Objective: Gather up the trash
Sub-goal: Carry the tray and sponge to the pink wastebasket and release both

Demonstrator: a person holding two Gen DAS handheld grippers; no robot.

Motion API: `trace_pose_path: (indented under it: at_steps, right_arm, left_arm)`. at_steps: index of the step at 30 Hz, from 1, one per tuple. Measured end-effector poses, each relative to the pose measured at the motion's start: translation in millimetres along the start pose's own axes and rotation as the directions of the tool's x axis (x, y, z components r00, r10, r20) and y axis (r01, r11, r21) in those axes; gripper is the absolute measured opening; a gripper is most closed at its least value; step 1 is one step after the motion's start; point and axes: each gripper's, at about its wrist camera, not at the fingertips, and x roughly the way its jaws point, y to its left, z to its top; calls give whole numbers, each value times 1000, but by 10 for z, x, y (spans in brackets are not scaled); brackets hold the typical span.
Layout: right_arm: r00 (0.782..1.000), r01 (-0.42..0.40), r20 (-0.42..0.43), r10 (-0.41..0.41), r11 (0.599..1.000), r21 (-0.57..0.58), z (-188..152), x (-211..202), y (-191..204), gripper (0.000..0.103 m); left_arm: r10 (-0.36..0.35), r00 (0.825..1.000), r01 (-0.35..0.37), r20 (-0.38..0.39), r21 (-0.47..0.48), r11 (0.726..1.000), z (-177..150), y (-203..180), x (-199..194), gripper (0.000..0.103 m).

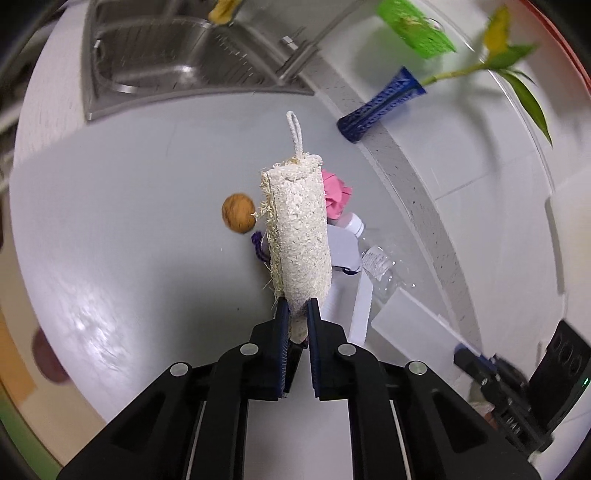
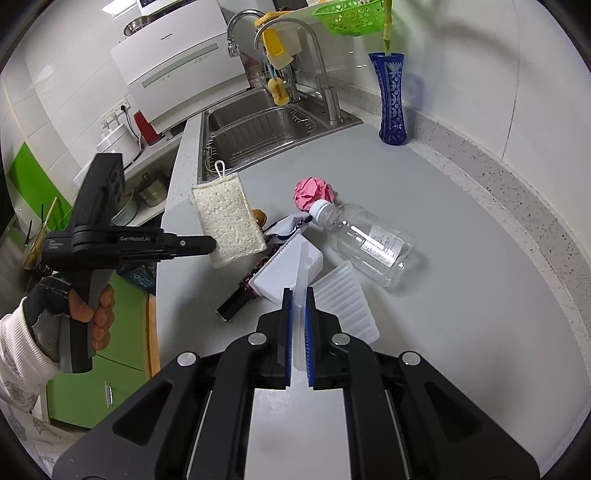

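My left gripper [image 1: 298,306] is shut on the lower end of a pale loofah sponge [image 1: 303,229] with a white hanging loop, held clear above the grey counter [image 1: 129,221]. The right wrist view shows that sponge [image 2: 229,221] lifted beside the trash pile. My right gripper [image 2: 299,295] is shut on a thin upright wall of a white plastic box [image 2: 284,269] with a ribbed lid [image 2: 343,302]. In the pile lie a clear empty bottle [image 2: 369,240], a pink crumpled paper [image 2: 314,188] and a walnut [image 1: 238,213].
A steel sink [image 2: 258,129] with faucets is set in the counter's far side. A blue vase [image 2: 391,96] stands by the back wall, under a green basket [image 2: 347,14]. A black tube [image 2: 236,302] lies near the counter's left edge, where a gloved hand [image 2: 92,314] holds the left gripper.
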Motion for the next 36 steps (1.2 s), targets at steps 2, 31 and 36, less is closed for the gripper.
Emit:
trace_pose_path:
  at_steps: [2,31,36]
  right_arm:
    - [1000,2,4,-2,1000,0,6,-19,15,5]
    - [951,-309,-116,287,870,-384,40,378,2826,5]
    - [921,-389,-204,332,815,-430,-112,799,3502,5]
  left_arm:
    - [24,1000,-24,7,51,998,3,-73,-69,10]
    - [428,881,-447,202,60,892,-1284,1029,-2541,10]
    - [483,858,-481,175,-54,875,-1586,1614,-2758,10]
